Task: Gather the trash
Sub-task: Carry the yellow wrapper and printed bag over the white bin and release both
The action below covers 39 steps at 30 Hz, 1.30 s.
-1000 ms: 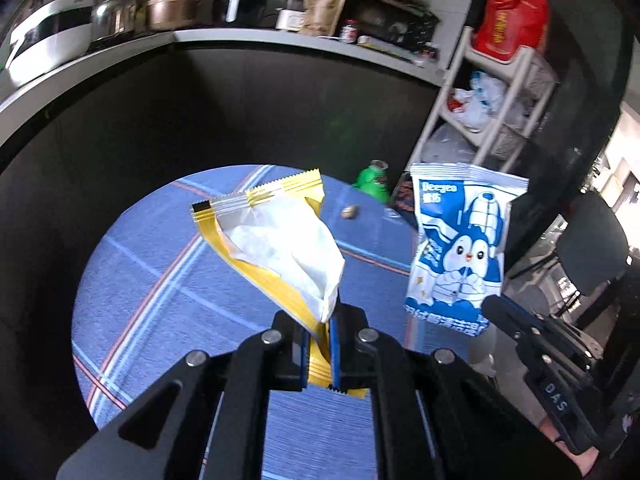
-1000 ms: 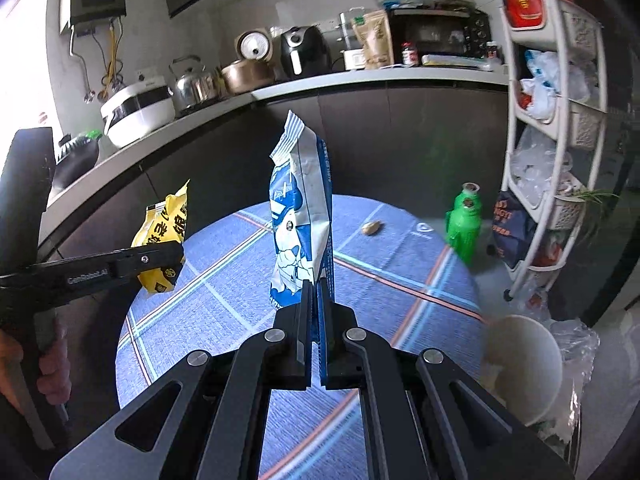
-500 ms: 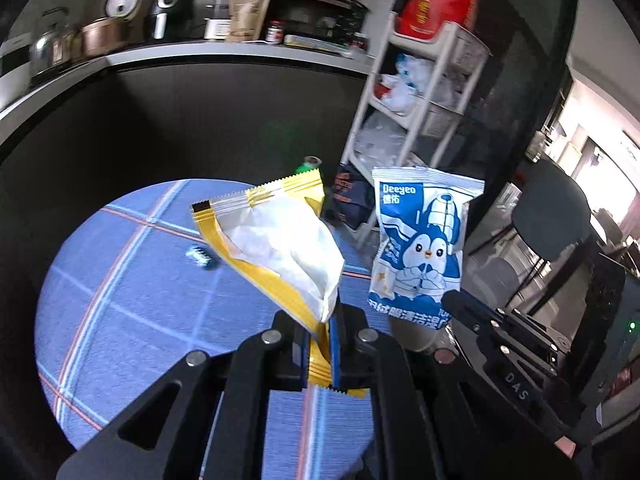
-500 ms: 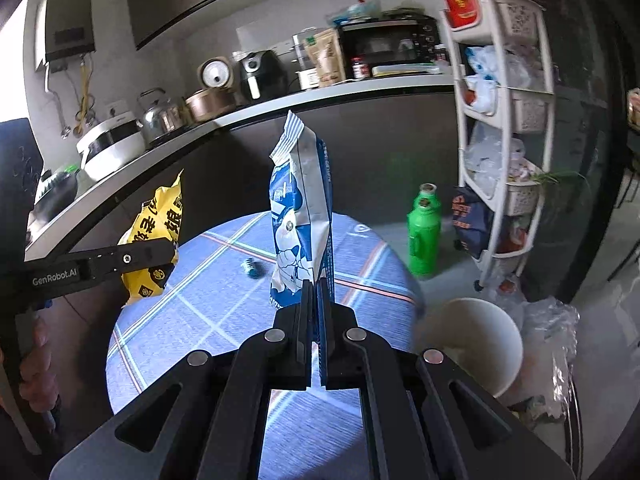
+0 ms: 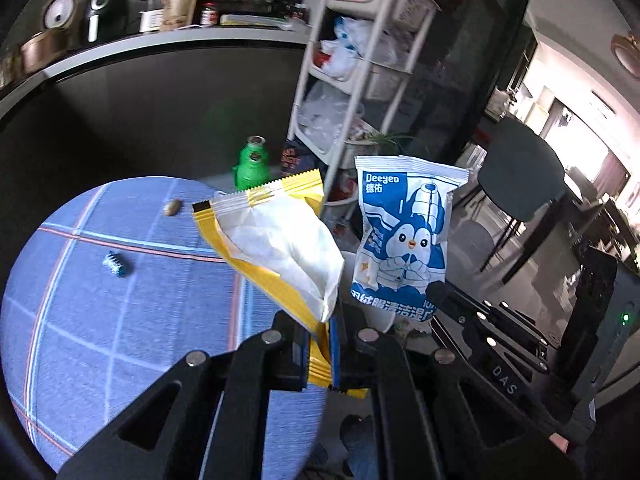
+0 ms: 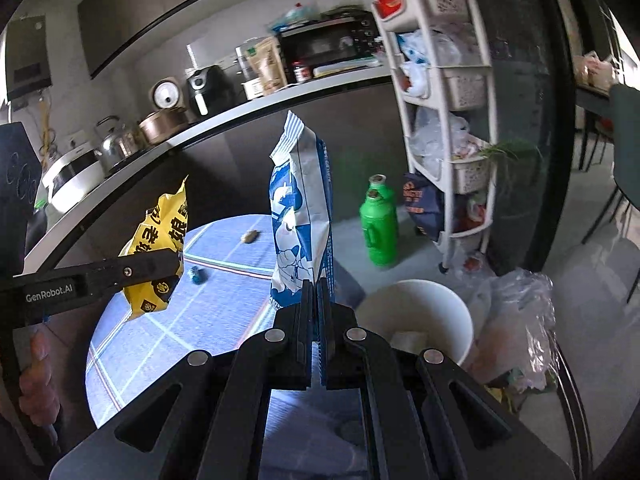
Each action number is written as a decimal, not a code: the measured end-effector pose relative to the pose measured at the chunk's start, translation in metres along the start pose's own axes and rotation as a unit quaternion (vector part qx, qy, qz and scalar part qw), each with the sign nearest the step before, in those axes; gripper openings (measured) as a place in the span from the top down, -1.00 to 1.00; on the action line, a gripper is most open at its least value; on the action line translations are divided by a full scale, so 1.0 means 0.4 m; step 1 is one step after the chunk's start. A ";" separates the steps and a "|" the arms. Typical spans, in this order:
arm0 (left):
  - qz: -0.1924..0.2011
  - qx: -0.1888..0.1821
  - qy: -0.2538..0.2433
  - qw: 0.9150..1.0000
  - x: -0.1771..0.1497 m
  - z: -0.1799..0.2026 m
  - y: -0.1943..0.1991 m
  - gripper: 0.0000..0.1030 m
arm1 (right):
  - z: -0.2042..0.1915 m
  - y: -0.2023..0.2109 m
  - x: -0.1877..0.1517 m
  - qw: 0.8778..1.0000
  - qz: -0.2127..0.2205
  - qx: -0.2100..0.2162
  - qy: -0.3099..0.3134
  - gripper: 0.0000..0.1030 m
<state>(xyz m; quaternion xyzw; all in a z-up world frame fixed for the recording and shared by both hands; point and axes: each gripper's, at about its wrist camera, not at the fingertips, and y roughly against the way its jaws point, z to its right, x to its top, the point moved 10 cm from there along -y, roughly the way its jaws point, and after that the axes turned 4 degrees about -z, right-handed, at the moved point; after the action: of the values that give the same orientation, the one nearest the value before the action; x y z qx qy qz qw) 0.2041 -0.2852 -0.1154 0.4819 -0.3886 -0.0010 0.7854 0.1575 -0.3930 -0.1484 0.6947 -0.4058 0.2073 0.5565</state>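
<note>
Left wrist view: my left gripper (image 5: 320,344) is clamped on the yellow wrapper (image 5: 276,248) at frame centre, held past the right edge of the blue table (image 5: 120,320); the blue penguin pouch (image 5: 404,236) hangs just right of it, with a candy (image 5: 117,265) and a nut (image 5: 173,207) lying on the cloth at left. Right wrist view: my right gripper (image 6: 319,320) is pinched on that pouch (image 6: 304,216), upright at centre, with the white bin (image 6: 420,320) at lower right, just off the table rim, open floor beyond it up to the green bottle (image 6: 378,228) and white rack (image 6: 448,92).

Daylit, right-side glare, fisheye warp, dark vignette.
</note>
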 end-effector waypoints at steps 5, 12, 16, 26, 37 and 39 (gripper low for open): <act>-0.020 -0.012 -0.015 1.000 0.004 0.049 -0.053 0.84 | 0.066 -0.012 -0.015 1.000 -0.006 -0.013 -0.022 0.96; -0.060 -0.031 -0.037 0.997 -0.001 0.116 -0.158 0.84 | 0.159 -0.042 -0.047 0.998 -0.020 -0.028 -0.054 0.96; -0.083 -0.038 -0.047 0.995 -0.008 0.141 -0.223 0.83 | 0.212 -0.066 -0.071 0.996 -0.031 -0.036 -0.072 0.96; -0.154 -0.046 -0.059 0.985 -0.044 0.178 -0.409 0.82 | 0.322 -0.147 -0.146 0.990 -0.072 -0.048 -0.109 0.96; -0.178 -0.028 -0.069 0.981 -0.035 0.172 -0.531 0.69 | 0.365 -0.257 -0.191 0.987 -0.106 -0.052 -0.111 0.94; -0.175 -0.022 -0.069 0.982 -0.031 0.164 -0.541 0.41 | 0.364 -0.276 -0.194 0.988 -0.107 -0.060 -0.094 0.89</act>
<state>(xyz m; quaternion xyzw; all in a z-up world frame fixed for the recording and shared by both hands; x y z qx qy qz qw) 0.2360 -0.4459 -0.2716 0.5241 -0.3517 -0.1802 0.7545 0.1762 -0.4985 -0.3155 0.7157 -0.3918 0.0554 0.5755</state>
